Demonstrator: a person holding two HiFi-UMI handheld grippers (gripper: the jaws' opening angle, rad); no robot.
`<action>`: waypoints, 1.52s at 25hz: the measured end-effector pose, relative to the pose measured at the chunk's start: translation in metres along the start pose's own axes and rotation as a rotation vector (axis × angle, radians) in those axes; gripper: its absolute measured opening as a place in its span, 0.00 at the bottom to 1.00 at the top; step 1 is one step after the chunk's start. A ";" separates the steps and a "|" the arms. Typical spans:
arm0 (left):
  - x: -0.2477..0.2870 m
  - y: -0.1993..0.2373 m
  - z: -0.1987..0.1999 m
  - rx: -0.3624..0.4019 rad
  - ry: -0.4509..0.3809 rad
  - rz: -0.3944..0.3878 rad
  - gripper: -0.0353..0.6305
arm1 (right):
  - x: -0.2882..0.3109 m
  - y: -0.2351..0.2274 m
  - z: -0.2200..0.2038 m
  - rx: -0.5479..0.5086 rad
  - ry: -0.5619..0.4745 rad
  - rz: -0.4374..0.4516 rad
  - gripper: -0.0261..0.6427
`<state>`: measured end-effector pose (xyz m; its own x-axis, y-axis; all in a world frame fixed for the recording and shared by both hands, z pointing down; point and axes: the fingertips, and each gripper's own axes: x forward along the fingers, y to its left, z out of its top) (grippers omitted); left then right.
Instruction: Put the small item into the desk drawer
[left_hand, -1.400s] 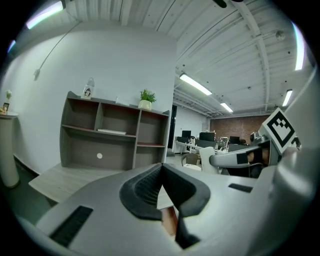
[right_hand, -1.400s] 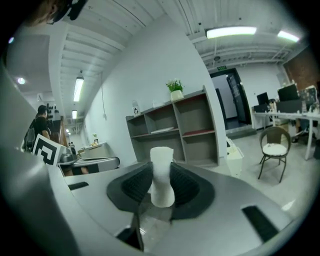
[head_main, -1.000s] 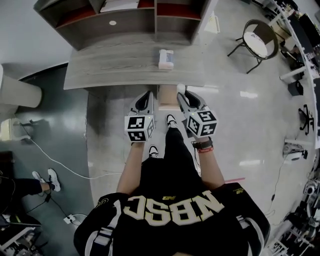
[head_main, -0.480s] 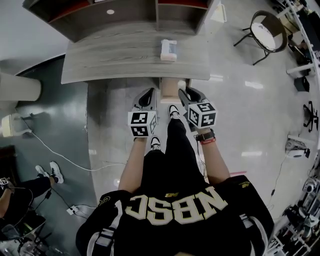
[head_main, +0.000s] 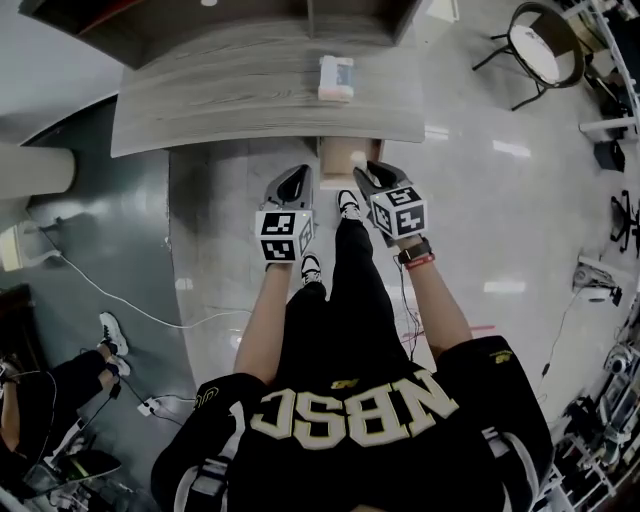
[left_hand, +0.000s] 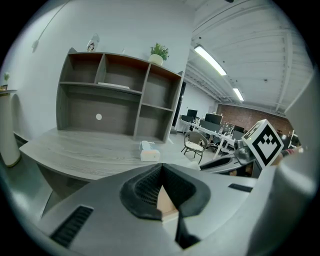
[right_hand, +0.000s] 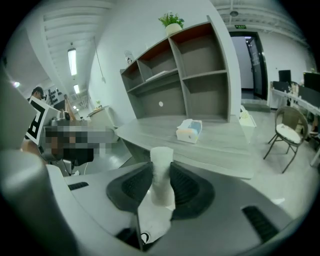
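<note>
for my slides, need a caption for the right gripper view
Right gripper gripping a small white item, facing the desk and shelf unit

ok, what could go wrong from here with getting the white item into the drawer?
1. The right gripper pinches the white item with its top sticking out past the pads. It looks soft, so it may bend or slip.
2. What looks like the drawer sits just under the desk edge, so the gripper could knock that edge while reaching in.
3. The left gripper is shut, empty and close by, so the two might bump.
</note>
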<state>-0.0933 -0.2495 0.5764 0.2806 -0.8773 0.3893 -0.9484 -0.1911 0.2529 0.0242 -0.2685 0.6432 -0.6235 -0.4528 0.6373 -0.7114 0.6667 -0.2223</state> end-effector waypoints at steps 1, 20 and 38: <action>0.002 0.000 -0.004 0.001 0.009 -0.002 0.07 | 0.004 0.001 -0.005 -0.013 0.014 0.005 0.22; 0.045 0.014 -0.077 -0.014 0.145 -0.035 0.07 | 0.085 -0.018 -0.077 -0.253 0.229 0.073 0.22; 0.084 0.037 -0.155 -0.082 0.242 -0.026 0.07 | 0.178 -0.054 -0.158 -0.444 0.400 0.130 0.22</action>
<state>-0.0816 -0.2621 0.7555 0.3411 -0.7398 0.5800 -0.9282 -0.1674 0.3323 0.0025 -0.2915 0.8857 -0.4648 -0.1517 0.8723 -0.3808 0.9237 -0.0422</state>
